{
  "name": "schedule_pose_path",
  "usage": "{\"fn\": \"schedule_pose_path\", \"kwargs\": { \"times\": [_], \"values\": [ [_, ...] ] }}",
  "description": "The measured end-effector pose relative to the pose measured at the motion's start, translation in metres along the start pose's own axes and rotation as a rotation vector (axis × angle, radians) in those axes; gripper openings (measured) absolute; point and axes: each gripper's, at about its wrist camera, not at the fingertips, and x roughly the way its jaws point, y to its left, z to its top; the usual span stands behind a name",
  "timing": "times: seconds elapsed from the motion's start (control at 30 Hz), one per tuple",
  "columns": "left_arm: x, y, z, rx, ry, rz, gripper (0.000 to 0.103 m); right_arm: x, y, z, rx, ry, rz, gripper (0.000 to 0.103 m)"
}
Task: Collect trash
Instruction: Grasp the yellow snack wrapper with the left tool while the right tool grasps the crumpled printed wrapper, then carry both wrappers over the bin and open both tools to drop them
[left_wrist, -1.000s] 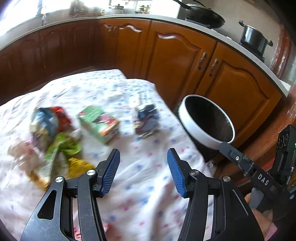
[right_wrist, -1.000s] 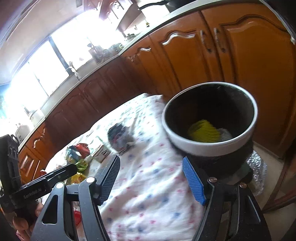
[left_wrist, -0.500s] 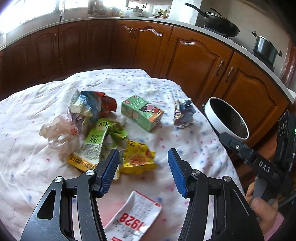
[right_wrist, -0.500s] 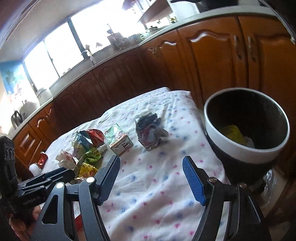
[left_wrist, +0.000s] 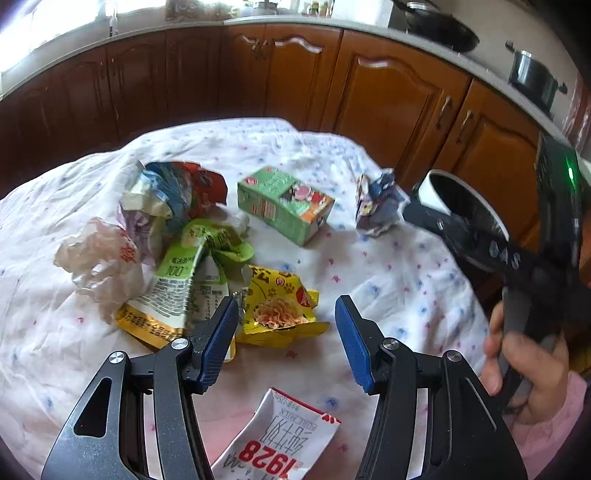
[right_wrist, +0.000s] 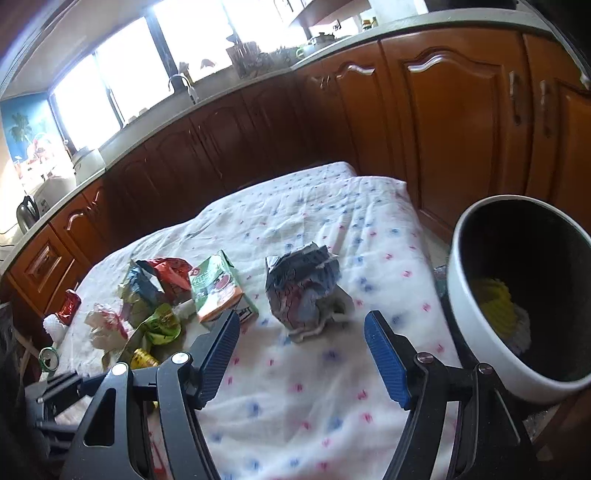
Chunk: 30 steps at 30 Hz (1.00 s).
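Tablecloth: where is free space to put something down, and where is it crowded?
Bare tablecloth lies between the crumpled blue wrapper and the white bin, and behind the green carton toward the cabinets. The wrapper pile is crowded.

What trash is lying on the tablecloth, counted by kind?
Cartons: 2, green carton, white milk carton
Crumpled wrappers and pouches: 4, blue-red wrapper, green pouch, yellow packet, bluish wrapper
Plastic bags: 1, clear bag
Total: 7
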Motion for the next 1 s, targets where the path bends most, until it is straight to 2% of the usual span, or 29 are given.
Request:
{"fn": "schedule_pose_path", "kwargs": {
  "times": [0.1, 0.23, 0.27, 0.3, 0.33, 0.43, 0.67, 1.0],
  "values": [
    [0.009, 0.001, -0.001, -0.008, 0.033, -0.002, 0.054, 0.015, 0.002, 0.005, -0.012, 0.022, -0.005, 0.072],
    [0.017, 0.003, -0.001, -0.018, 0.058, -0.014, 0.047, 0.036, 0.001, 0.006, -0.013, 0.066, -0.012, 0.068],
    [0.018, 0.003, 0.000, -0.022, 0.061, -0.016, 0.047, 0.039, 0.000, 0.005, -0.014, 0.072, -0.017, 0.064],
    [0.019, 0.004, 0.000, -0.023, 0.061, -0.018, 0.046, 0.042, 0.000, 0.005, -0.017, 0.078, -0.021, 0.048],
    [0.019, 0.003, 0.001, -0.023, 0.058, -0.019, 0.046, 0.044, -0.001, 0.003, -0.015, 0.090, -0.021, 0.040],
    [0.020, 0.003, 0.003, -0.026, 0.056, -0.021, 0.046, 0.040, -0.004, 0.001, -0.011, 0.078, -0.027, 0.032],
    [0.017, 0.004, 0.010, -0.053, 0.037, -0.056, 0.045, 0.007, -0.007, -0.004, 0.016, 0.041, 0.003, 0.031],
    [-0.002, -0.010, 0.016, -0.026, -0.028, -0.106, 0.045, -0.049, -0.011, -0.025, 0.043, -0.019, 0.026, 0.031]
  ]
}}
